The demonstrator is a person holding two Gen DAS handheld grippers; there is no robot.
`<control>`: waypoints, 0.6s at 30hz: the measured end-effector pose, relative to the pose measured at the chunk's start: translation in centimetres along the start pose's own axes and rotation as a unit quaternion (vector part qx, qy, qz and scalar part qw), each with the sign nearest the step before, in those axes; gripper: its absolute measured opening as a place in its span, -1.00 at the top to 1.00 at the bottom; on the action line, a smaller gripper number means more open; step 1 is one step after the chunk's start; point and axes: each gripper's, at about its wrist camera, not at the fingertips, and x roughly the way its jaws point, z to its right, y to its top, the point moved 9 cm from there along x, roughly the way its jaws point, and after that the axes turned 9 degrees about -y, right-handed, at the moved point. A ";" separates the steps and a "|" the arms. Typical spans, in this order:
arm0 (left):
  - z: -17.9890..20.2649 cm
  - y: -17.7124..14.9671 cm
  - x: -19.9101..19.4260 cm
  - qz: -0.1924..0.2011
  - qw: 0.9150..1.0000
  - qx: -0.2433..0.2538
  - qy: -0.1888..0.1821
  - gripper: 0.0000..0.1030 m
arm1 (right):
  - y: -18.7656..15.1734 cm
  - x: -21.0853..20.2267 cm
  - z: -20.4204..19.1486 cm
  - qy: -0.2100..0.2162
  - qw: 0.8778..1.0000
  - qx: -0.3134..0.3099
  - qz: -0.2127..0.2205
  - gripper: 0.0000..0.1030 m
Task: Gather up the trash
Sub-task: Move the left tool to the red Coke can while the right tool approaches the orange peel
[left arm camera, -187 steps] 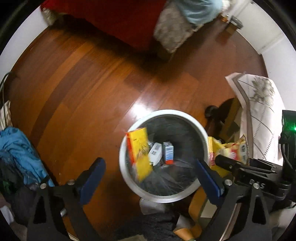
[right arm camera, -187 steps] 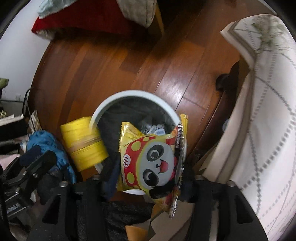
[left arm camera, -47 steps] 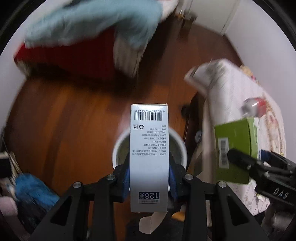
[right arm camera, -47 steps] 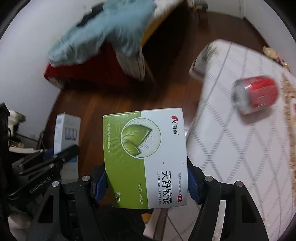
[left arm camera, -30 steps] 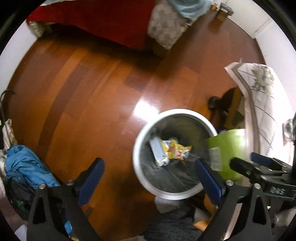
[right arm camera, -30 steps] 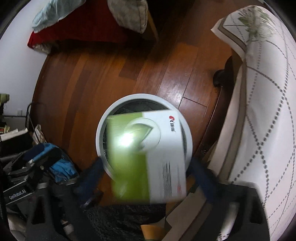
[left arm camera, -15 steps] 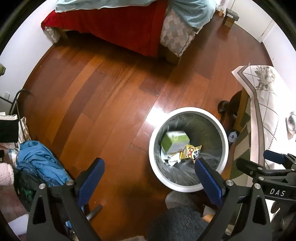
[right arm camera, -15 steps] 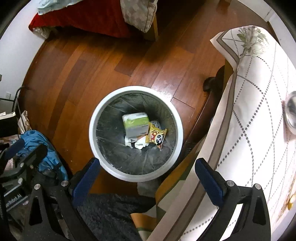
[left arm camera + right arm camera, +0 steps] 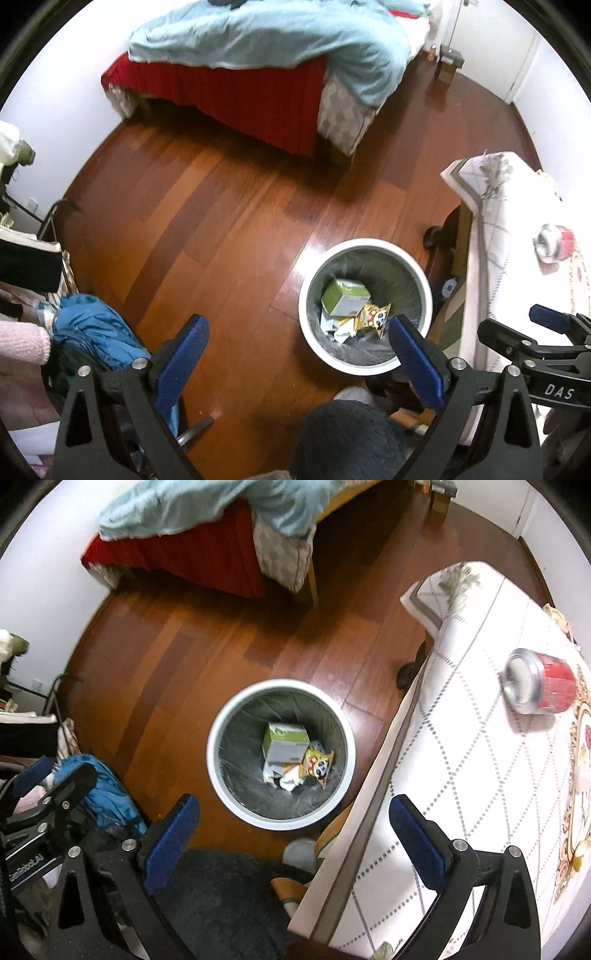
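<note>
Hovering above the floor, the left gripper [image 9: 295, 354] and the right gripper [image 9: 291, 830] both stood wide apart and held nothing. Item one: a white bin [image 9: 218, 771] with a dark liner, at centre frame in the right view, standing on the wood floor [image 9: 207, 653] close beside the table edge. Contents: a green box [image 9: 284, 734], a yellow panda snack bag [image 9: 317, 766] and crumpled white paper, all lying at the bottom. Item two: a red can [image 9: 543, 686] on its side on the patterned tablecloth [image 9: 461, 738], at the right of the frame, well apart from the bin; judged the next piece to collect. Handling note: the can would likely roll, so closing across its round body and not its ends seemed wiser. Clearance: open floor toward the bed [image 9: 258, 55] at the top; blue clothing [image 9: 96, 332] crowded the lower left, and the table edge ran close to the bin's right side.
</note>
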 end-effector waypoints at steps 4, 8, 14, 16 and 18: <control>1.2 0.5 -3.1 0.030 0.999 0.015 0.009 -0.93 | -0.4 -4.0 1.0 0.024 0.999 0.023 0.034 -1.00; 3.3 1.1 -6.3 0.056 0.998 0.028 0.010 -0.93 | -0.8 -8.4 3.2 0.052 0.994 0.057 0.073 -1.00; 11.0 2.8 -8.7 0.091 0.994 0.063 -0.023 -0.93 | -2.0 -13.8 10.3 0.073 0.981 0.131 0.124 -1.00; 14.3 3.3 -8.1 0.087 0.992 0.085 -0.037 -0.93 | -2.5 -14.7 14.2 0.065 0.976 0.162 0.132 -1.00; 19.5 3.9 -6.6 0.082 0.988 0.123 -0.052 -0.93 | -2.9 -14.9 18.2 0.050 0.971 0.189 0.135 -1.00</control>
